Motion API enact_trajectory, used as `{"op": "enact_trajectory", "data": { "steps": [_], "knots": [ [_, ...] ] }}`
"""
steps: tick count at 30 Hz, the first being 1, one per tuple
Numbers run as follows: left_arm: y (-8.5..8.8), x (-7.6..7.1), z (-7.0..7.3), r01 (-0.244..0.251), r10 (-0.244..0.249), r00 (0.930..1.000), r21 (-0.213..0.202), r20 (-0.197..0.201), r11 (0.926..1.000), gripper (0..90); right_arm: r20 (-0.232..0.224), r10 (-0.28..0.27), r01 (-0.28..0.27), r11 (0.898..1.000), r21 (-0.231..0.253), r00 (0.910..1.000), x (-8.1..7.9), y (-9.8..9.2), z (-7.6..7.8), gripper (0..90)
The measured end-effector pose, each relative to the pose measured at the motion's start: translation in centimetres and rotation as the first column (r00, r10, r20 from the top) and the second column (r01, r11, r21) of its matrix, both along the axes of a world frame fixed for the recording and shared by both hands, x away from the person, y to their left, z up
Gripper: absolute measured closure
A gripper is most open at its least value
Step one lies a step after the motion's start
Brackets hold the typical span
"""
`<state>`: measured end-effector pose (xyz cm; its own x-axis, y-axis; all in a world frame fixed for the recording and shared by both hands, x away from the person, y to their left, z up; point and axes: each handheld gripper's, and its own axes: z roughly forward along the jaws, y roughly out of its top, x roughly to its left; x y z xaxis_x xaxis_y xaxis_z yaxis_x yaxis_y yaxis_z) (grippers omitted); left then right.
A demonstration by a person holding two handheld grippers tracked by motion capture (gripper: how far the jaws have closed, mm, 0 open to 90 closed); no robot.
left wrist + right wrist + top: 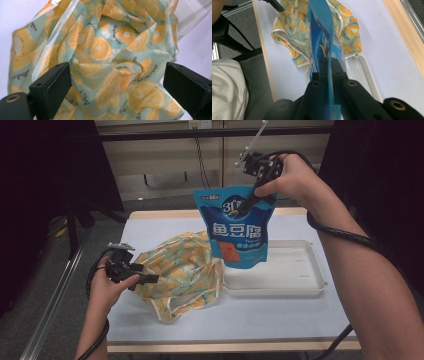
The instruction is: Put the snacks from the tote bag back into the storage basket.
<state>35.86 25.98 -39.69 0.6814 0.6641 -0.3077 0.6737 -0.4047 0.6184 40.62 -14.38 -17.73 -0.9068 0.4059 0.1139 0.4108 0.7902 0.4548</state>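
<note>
Right gripper, yours: jaws pinched on the top edge of the blue snack pouch, long axis hanging upright above the white tray's left end, just right of the fruit-print bag, where your left gripper waits with jaws spread.

A blue pouch with white lettering and an orange patch is seen at centre frame; a pale green bag printed with orange citrus slices, lower left; a white tray, right.
</note>
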Motion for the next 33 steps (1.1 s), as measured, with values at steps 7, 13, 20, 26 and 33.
{"op": "enact_trajectory", "data": {
  "steps": [7,13,20,26,33],
  "knots": [
    [-0.2,0.0,-0.1,0.006,-0.006,1.0,0.005,-0.001,1.0,7.9,-0.006,-0.007,0.008,1.0,0.014,1.0,-0.4,-1.2,-0.6,90.0],
    [-0.3,0.0,-0.1,0.009,-0.009,1.0,0.007,-0.003,0.9999,7.9,-0.005,-0.028,0.029,0.999,0.02,0.9996,-0.8,-2.8,-1.3,90.0],
    [-0.7,0.3,0.2,0.012,-0.012,0.9999,0.002,0.004,0.9999,7.9,-0.011,-0.034,0.034,0.999,0.012,0.9994,-1.3,-4.2,-2.7,90.0],
    [-0.8,0.5,0.1,0.012,-0.012,0.9999,0.001,0.003,0.9999,7.9,-0.016,-0.038,0.038,0.999,0.014,0.9991,-1.6,-4.9,-4.3,90.0],
    [-0.9,0.6,0.1,0.014,-0.014,0.9999,-0.001,0.004,0.9999,7.8,-0.024,-0.005,0.005,1.0,0.005,0.9997,-1.7,-4.4,-6.2,90.0]
  ]
}}
